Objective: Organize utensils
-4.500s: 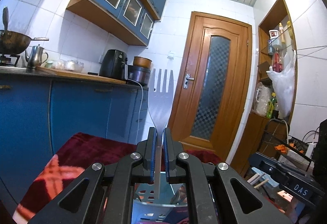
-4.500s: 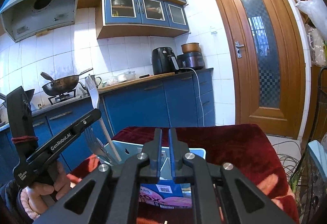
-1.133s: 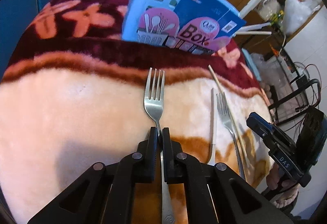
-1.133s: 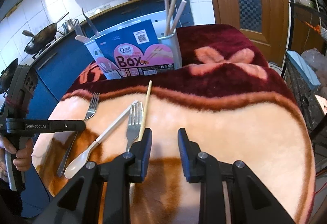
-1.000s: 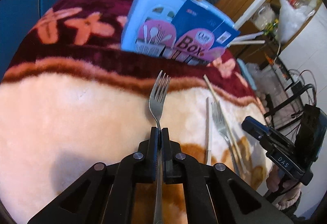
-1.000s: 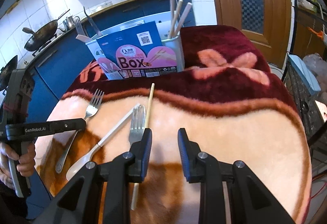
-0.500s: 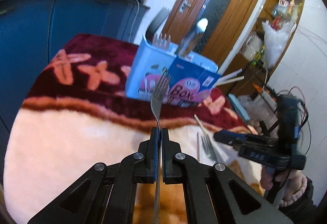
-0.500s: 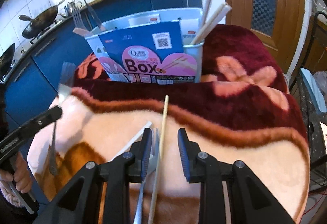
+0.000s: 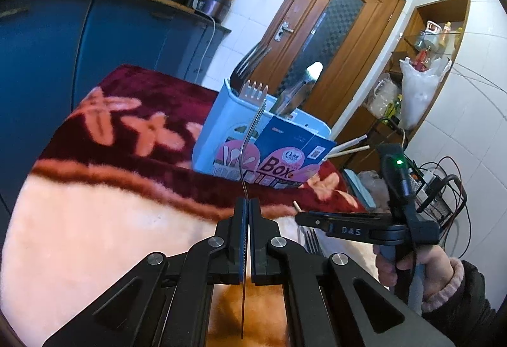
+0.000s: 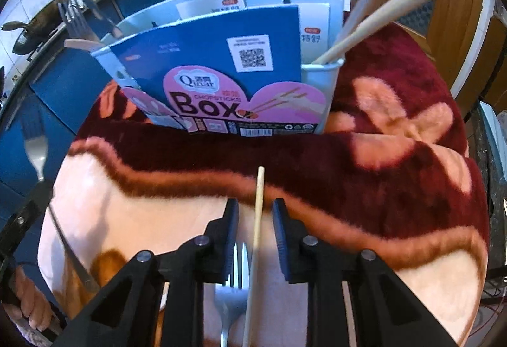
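The left gripper (image 9: 246, 204) is clamped on a fork (image 9: 250, 138), which is held clear of the blanket (image 9: 95, 236) with its tines raised before the pale blue utensil box (image 9: 209, 138). The right gripper (image 10: 252, 214) is lowered over a single chopstick (image 10: 257, 211) lying on the blanket; its jaws are closing, the chopstick is seen between them, not yet pressed. A second fork (image 10: 233, 293) is seen just beside the chopstick.

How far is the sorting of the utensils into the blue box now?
Done: forks and chopsticks already stand in the blue box. In hand: the left gripper is shut on a fork; the right gripper is closing its jaws around a chopstick. Left: another fork lies on the blanket.
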{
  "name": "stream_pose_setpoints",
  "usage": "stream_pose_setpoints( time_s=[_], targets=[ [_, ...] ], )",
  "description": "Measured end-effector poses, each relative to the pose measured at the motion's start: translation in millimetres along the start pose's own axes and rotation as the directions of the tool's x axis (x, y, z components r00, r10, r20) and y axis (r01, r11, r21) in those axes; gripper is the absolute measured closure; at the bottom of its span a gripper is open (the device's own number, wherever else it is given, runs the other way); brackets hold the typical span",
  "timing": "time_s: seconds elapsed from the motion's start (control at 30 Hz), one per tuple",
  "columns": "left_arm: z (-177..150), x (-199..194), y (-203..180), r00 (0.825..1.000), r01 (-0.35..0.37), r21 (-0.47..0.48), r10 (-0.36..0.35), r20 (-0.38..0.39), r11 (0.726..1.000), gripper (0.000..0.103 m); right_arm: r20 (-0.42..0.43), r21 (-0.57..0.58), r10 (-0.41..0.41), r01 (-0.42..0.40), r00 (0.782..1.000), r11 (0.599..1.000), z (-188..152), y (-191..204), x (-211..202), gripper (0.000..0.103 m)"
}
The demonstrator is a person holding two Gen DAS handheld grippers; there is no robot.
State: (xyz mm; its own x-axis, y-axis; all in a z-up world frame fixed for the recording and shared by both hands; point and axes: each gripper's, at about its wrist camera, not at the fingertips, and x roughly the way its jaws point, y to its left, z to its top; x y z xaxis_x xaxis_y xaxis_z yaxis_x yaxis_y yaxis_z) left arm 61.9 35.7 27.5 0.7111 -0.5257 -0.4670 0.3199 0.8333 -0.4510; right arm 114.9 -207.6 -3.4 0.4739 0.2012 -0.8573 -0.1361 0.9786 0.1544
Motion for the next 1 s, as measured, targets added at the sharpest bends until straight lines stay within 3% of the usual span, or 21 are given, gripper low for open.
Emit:
stream_pose_setpoints(
  time_s=[0.1,0.3,0.43,0.67,1.0],
  targets=[
    [2.9,-4.7,-1.6,1.000,-0.002,0.007,0.002,0.028,1.000,0.102,0.004,0.005,-0.002,0.002,1.000,1.000,0.4,1.6,3.5,0.080],
    [11.3,-13.2,-5.5,0.997,-0.019,0.016,0.018,0.079,1.000,0.102,0.031,0.013,-0.010,0.010,0.999,1.000,-2.9,-0.5,4.8,0.096],
    [16.0,-18.2,-8.2,0.994,-0.023,0.019,0.021,0.104,1.000,0.102,0.089,0.044,0.057,-0.061,0.994,0.997,-8.9,-12.3,-6.6,0.097],
    [30.1,-27.6,-16.4,0.986,-0.032,0.029,0.027,0.164,0.999,0.102,0.293,0.084,0.162,-0.194,0.942,0.977,-27.4,-29.4,-52.6,0.097],
    [61.4,-25.7,-36.0,0.970,-0.036,0.058,0.021,0.243,0.998,0.102,0.493,0.060,0.157,-0.214,0.856,0.975,-43.6,-27.1,-95.2,0.097]
  ],
)
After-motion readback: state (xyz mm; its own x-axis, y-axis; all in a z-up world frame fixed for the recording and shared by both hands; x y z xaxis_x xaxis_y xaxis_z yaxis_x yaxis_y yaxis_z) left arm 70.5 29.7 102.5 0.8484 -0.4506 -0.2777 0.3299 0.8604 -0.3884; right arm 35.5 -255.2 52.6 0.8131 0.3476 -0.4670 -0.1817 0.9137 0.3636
